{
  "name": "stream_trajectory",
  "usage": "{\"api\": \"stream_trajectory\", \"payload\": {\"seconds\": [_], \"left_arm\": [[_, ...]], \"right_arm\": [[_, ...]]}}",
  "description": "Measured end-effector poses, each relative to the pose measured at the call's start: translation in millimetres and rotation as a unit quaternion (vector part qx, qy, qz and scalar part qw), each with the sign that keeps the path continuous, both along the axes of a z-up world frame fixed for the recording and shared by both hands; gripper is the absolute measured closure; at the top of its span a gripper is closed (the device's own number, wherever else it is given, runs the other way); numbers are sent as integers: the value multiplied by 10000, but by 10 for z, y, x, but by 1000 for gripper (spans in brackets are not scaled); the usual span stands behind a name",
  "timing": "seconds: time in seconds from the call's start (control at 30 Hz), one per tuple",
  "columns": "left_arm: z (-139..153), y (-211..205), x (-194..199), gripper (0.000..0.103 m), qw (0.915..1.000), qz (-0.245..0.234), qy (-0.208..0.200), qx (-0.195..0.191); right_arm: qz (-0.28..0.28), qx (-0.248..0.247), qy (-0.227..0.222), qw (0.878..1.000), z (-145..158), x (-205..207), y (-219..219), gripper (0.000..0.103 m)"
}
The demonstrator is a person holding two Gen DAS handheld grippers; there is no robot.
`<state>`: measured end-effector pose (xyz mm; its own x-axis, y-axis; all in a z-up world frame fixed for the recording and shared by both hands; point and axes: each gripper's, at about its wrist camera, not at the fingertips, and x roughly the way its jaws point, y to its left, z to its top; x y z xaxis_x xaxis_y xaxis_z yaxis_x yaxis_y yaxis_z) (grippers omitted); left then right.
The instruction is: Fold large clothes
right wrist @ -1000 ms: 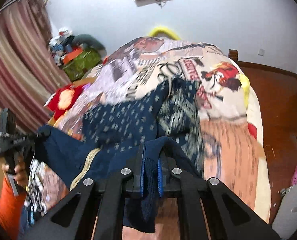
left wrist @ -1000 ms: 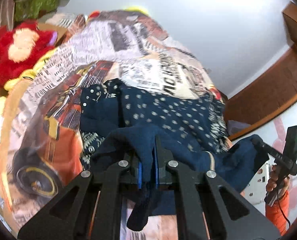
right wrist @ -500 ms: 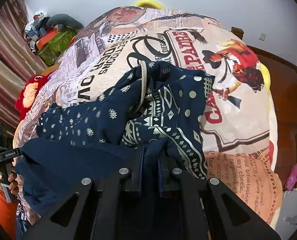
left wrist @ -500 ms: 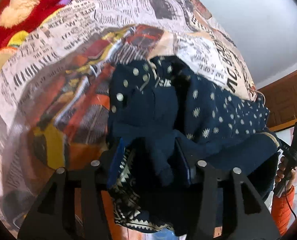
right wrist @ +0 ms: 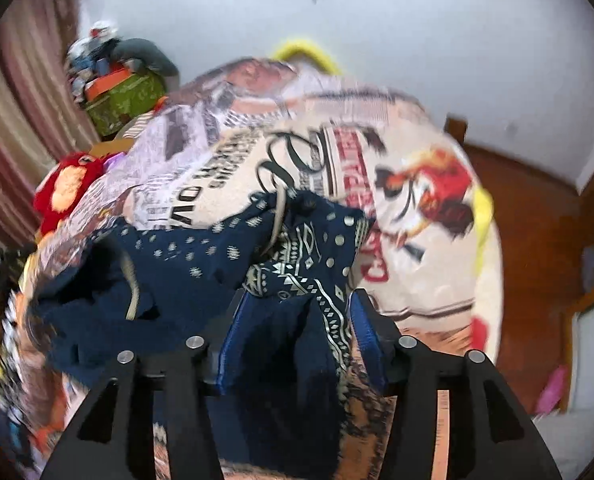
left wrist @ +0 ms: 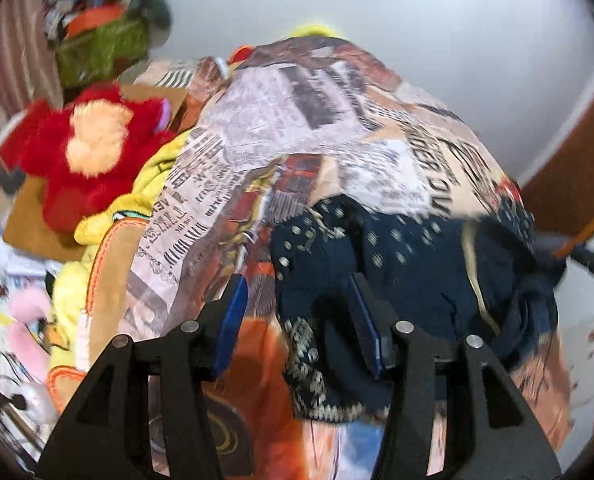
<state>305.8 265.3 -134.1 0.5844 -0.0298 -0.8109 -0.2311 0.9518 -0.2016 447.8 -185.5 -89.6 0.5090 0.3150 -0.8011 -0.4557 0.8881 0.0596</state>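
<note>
A dark blue garment (left wrist: 409, 272) with pale dots and a geometric border lies bunched on the printed bedspread (left wrist: 297, 120). My left gripper (left wrist: 297, 284) is open just above it. The garment's left edge reaches in beside the right pad, and bedspread shows through the rest of the gap. In the right wrist view the same garment (right wrist: 201, 264) spreads to the left. The jaws of my right gripper (right wrist: 297, 304) are opening, and a loose fold of the patterned cloth lies between the blue pads (right wrist: 233, 340) without being pressed.
A red plush toy (left wrist: 85, 160) and yellow soft things (left wrist: 109, 216) lie along the bed's left side. A green box (right wrist: 125, 100) piled with clutter stands by the striped curtain. Wooden floor (right wrist: 537, 240) runs along the bed's right side.
Both grippers were shut on dark blue cloth a second ago; the left let go first, then the right. The garment now rests on the bed and both views have pulled back.
</note>
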Motion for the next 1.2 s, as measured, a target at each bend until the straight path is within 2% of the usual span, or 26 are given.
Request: {"api": "stream_trajectory", "payload": {"seconds": [0.13, 0.23, 0.33, 0.47, 0.57, 0.63, 0.77, 0.87, 0.97, 1.1, 1.2], "left_arm": [[1, -410, -170, 42, 9974, -659, 48, 274], [-91, -672, -237, 42, 9937, -1061, 153, 319], [-310, -859, -214, 39, 9907, -1299, 354, 205], [-649, -1042, -22, 39, 9863, -1423, 688, 474], [-783, -1104, 179, 39, 9850, -1466, 755, 516], [-783, -1075, 389, 39, 9875, -1375, 638, 438], [-737, -885, 765, 39, 9943, -947, 489, 79], [-753, -745, 1018, 39, 9965, -632, 472, 294], [-842, -586, 1170, 39, 9963, -409, 557, 520], [-978, -337, 1176, 36, 9959, -135, 712, 547], [-1043, -214, 1090, 36, 9950, -33, 799, 590]], "right_arm": [[367, -5, -163, 9992, 103, -309, 52, 45], [515, 36, -139, 9986, 38, -481, 102, 41], [526, -89, -58, 9986, -138, -556, 157, 40], [553, -389, 222, 9975, -505, -502, 221, 40], [535, -616, 368, 9960, -738, -377, 277, 40], [469, -731, 291, 9958, -803, -250, 327, 40], [288, -530, 53, 9982, -734, 111, 466, 40], [162, -408, 23, 9990, -732, 406, 598, 40], [29, -490, -60, 9988, -784, 610, 671, 41], [-53, -319, 50, 9995, -852, 745, 601, 48], [-44, -281, 93, 9996, -893, 735, 539, 62]]}}
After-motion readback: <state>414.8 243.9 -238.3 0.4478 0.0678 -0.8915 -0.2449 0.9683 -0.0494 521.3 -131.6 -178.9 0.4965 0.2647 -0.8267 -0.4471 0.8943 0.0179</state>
